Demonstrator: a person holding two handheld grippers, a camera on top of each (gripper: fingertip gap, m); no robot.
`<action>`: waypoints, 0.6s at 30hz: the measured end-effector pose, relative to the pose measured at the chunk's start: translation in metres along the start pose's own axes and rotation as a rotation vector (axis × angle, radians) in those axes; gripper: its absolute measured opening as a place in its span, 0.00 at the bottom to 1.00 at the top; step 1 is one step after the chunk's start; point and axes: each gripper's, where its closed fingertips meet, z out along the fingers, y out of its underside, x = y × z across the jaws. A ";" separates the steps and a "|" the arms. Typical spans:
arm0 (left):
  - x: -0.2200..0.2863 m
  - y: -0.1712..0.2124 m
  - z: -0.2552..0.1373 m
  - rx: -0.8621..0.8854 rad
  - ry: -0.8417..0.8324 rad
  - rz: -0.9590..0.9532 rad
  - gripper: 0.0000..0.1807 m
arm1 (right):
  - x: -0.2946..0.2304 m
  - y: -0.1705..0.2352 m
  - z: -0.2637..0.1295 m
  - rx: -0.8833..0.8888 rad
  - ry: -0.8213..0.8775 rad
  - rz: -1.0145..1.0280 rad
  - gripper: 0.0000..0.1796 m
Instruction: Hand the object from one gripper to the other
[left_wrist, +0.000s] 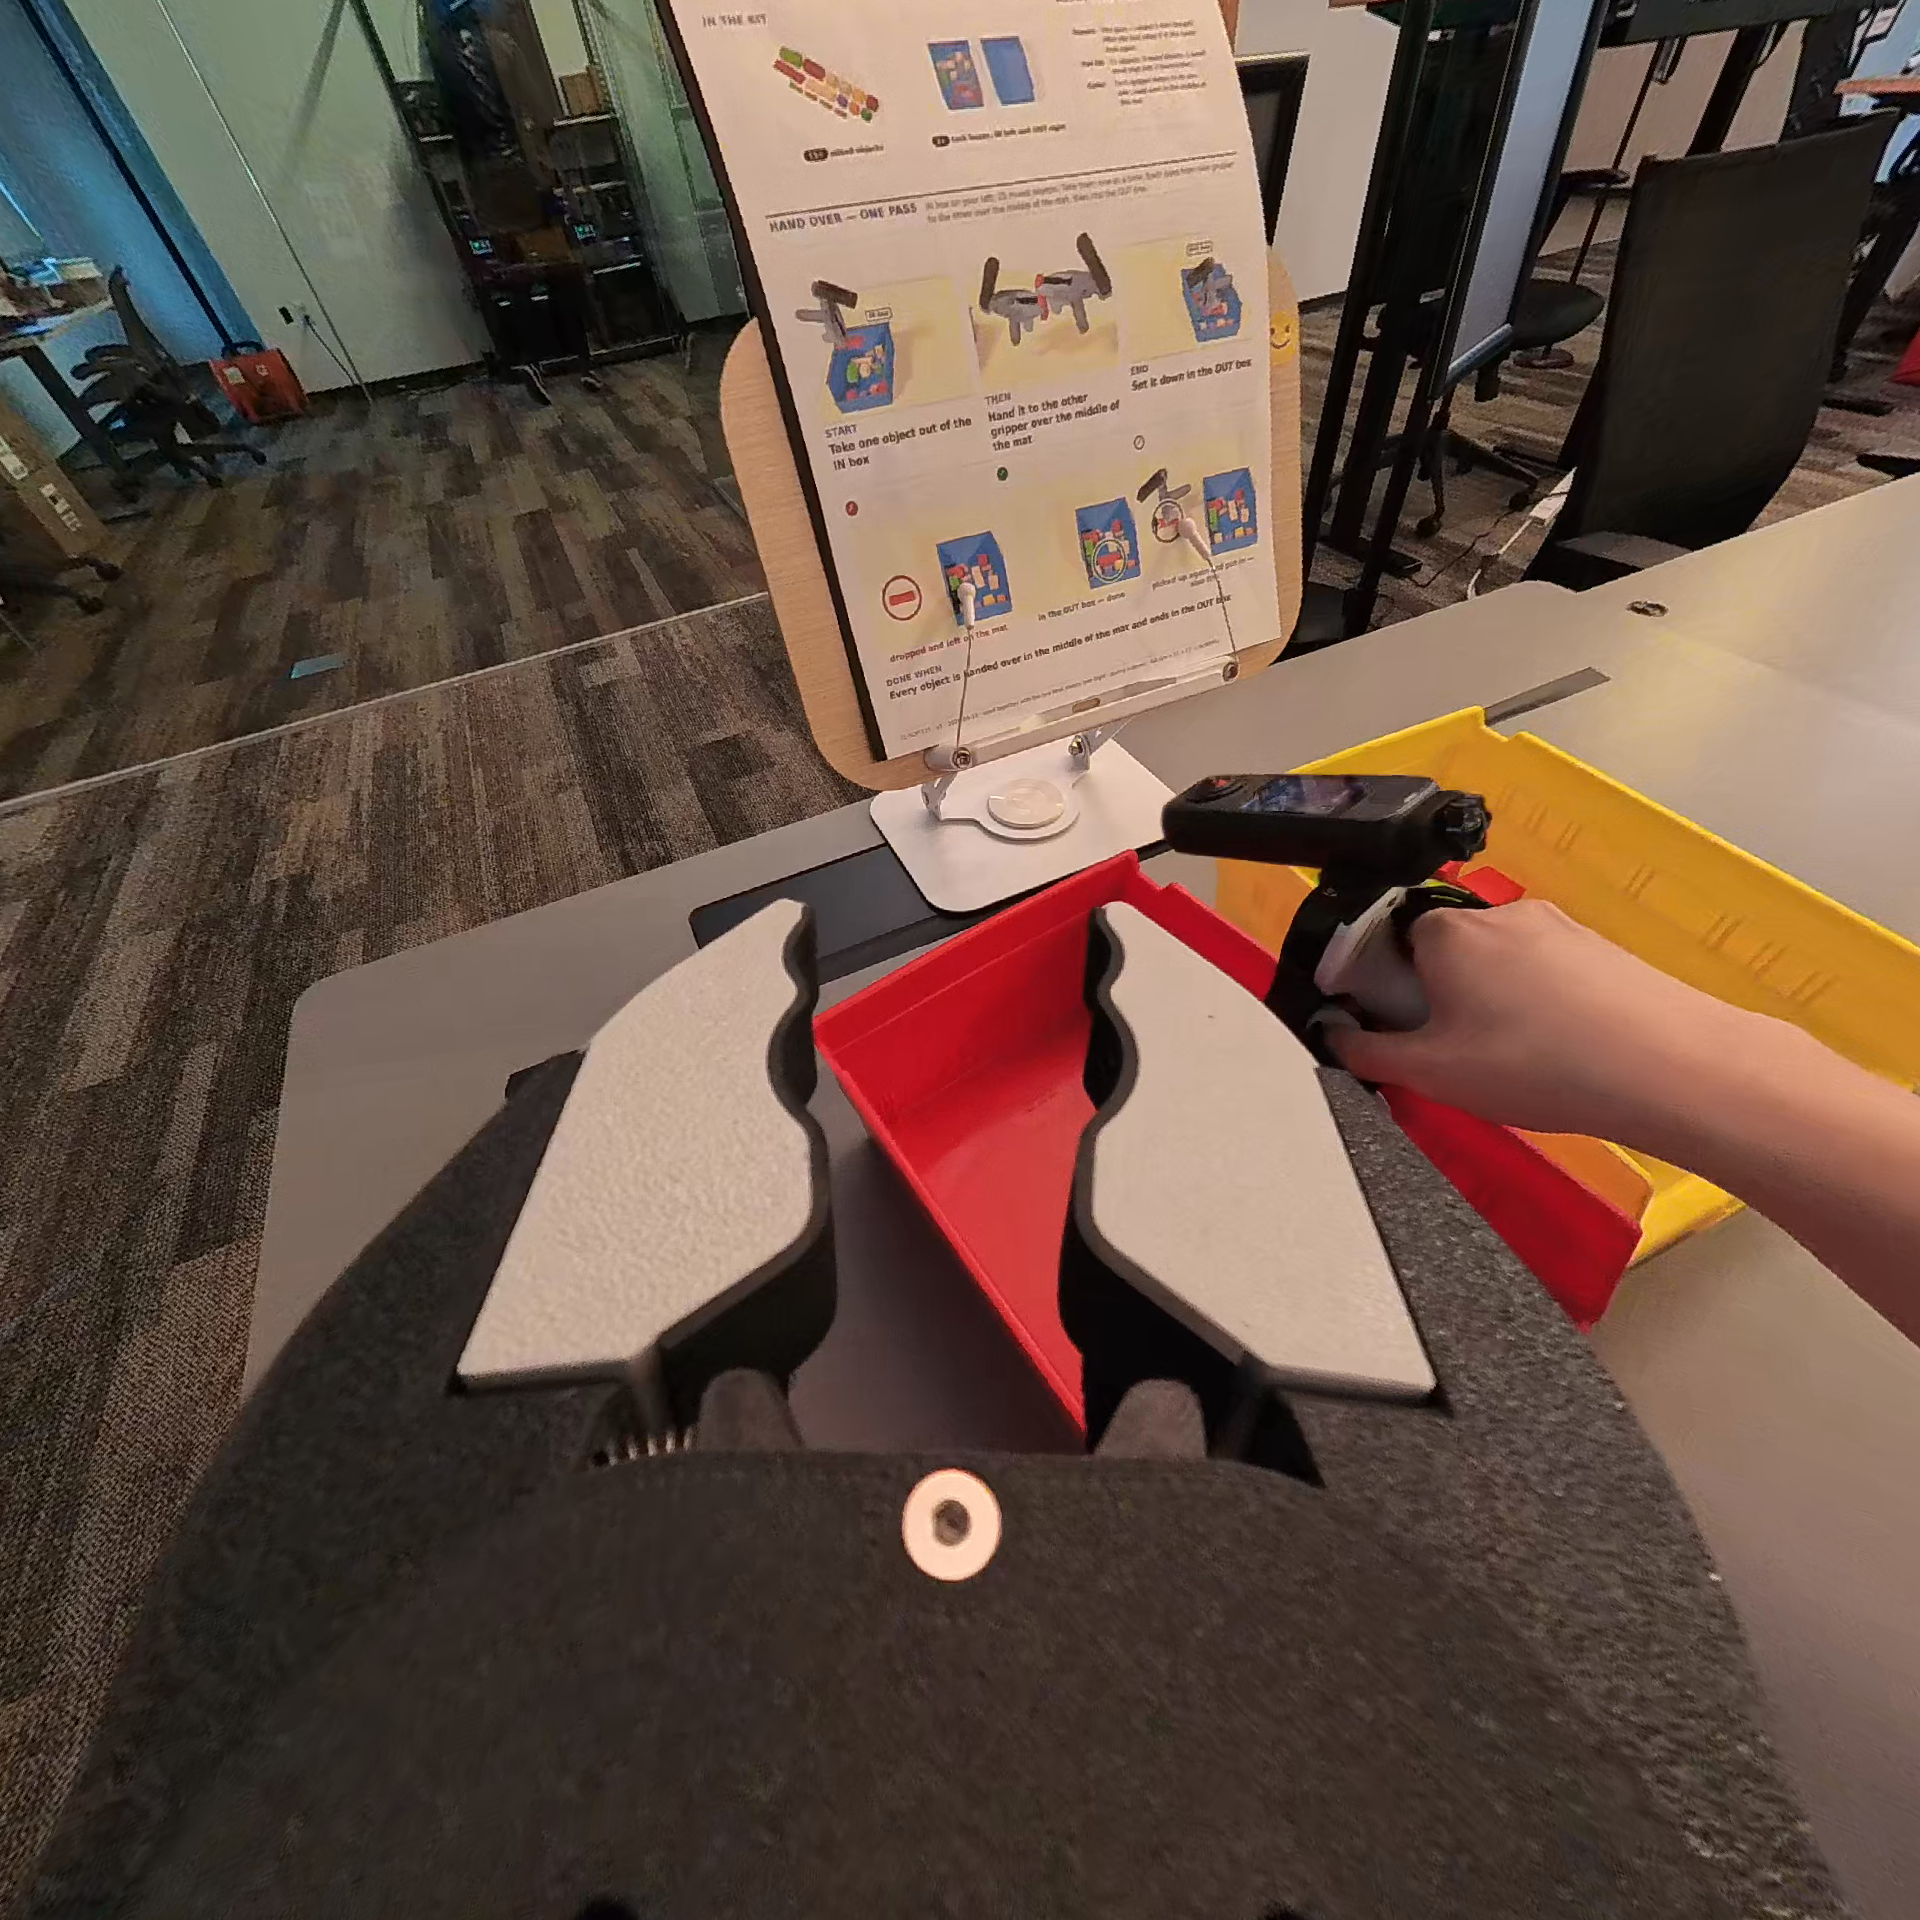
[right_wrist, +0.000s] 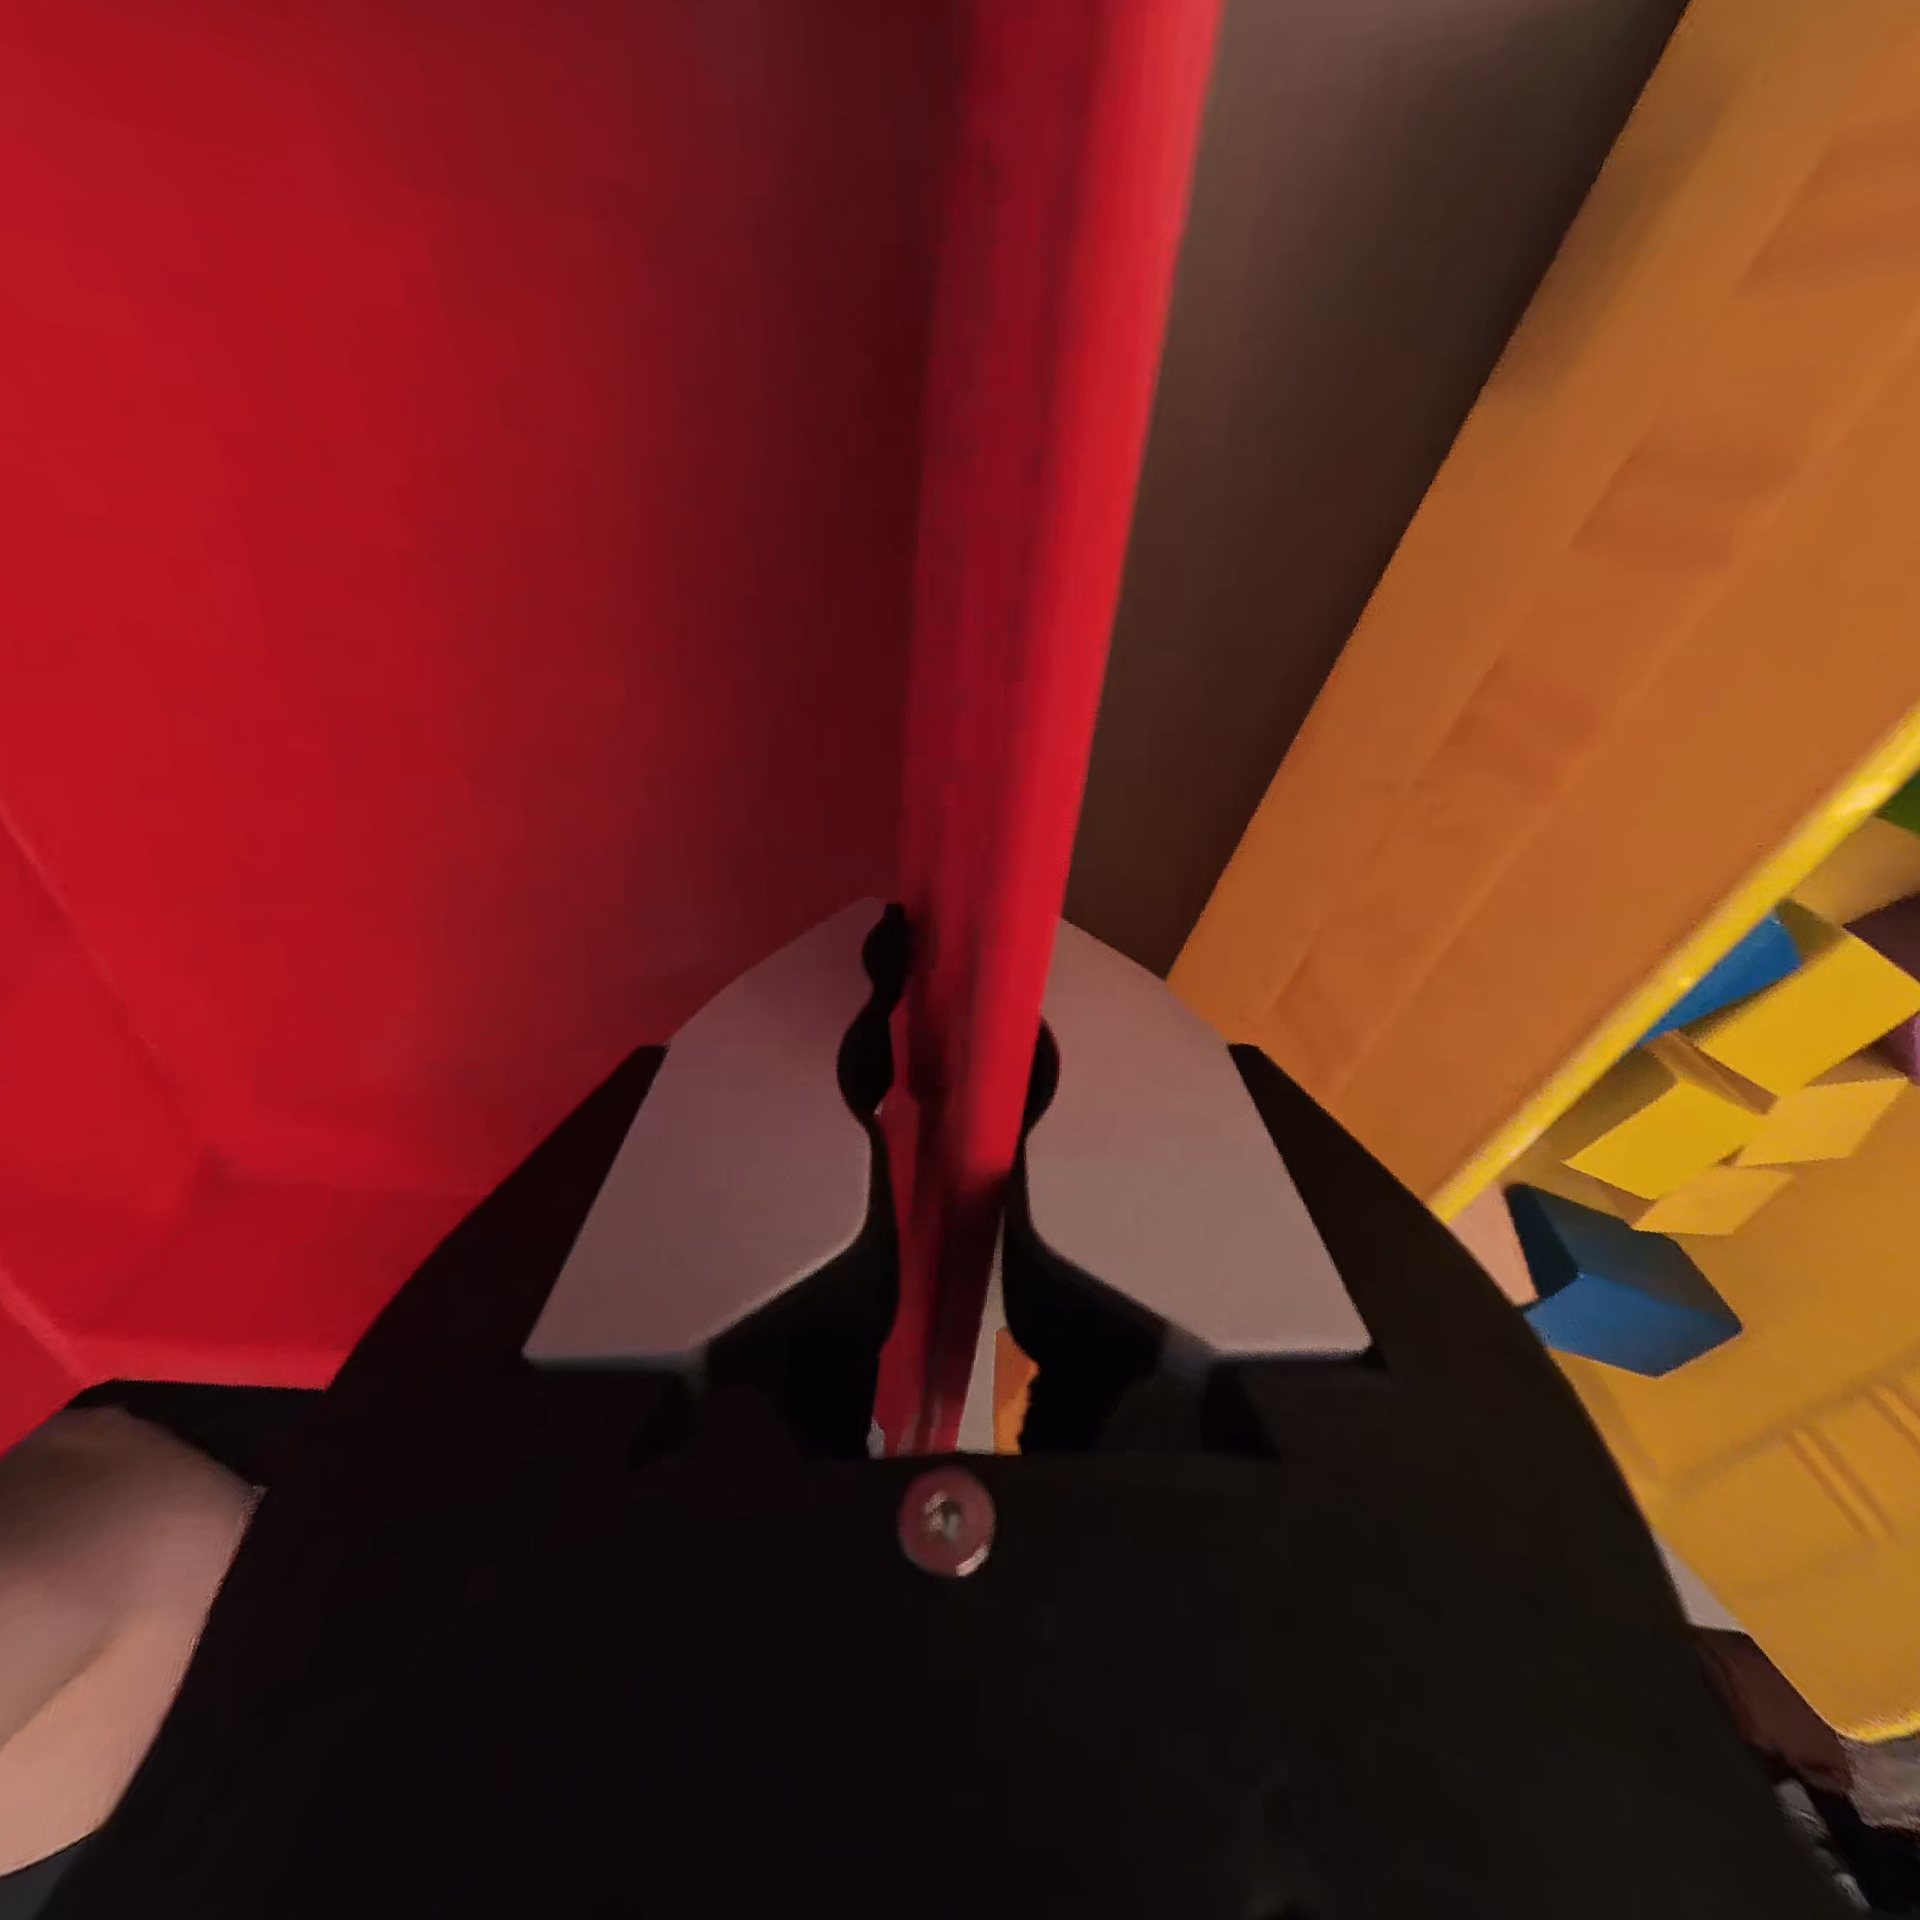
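An empty red plastic bin (left_wrist: 966, 1091) is in front of my left gripper (left_wrist: 951, 925), which is open and empty, its fingers framing the bin's near-left corner. In the left wrist view a hand holds my right gripper (left_wrist: 1340, 997) at the bin's right wall. In the right wrist view my right gripper (right_wrist: 971, 925) is shut on that thin red wall (right_wrist: 997, 520), with the bin's inside (right_wrist: 416, 520) to its left. I cannot tell whether the bin rests on the table or is lifted.
A yellow bin (left_wrist: 1662, 883) stands right behind the red one; the right wrist view shows its wall (right_wrist: 1507, 675) and yellow (right_wrist: 1683, 1122) and blue (right_wrist: 1621, 1299) blocks inside. An instruction sheet on a stand (left_wrist: 1018, 364) is at the grey table's (left_wrist: 416, 1039) far edge.
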 end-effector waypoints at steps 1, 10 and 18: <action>0.000 0.000 0.001 -0.002 0.000 -0.001 0.27 | 0.001 0.000 0.001 -0.005 0.009 -0.008 0.12; 0.005 0.008 0.007 -0.051 0.007 0.025 0.27 | -0.015 -0.012 0.001 0.039 -0.107 -0.006 0.03; 0.001 0.010 0.007 -0.069 -0.013 0.011 0.27 | -0.029 -0.007 -0.001 -0.017 -0.195 -0.065 0.03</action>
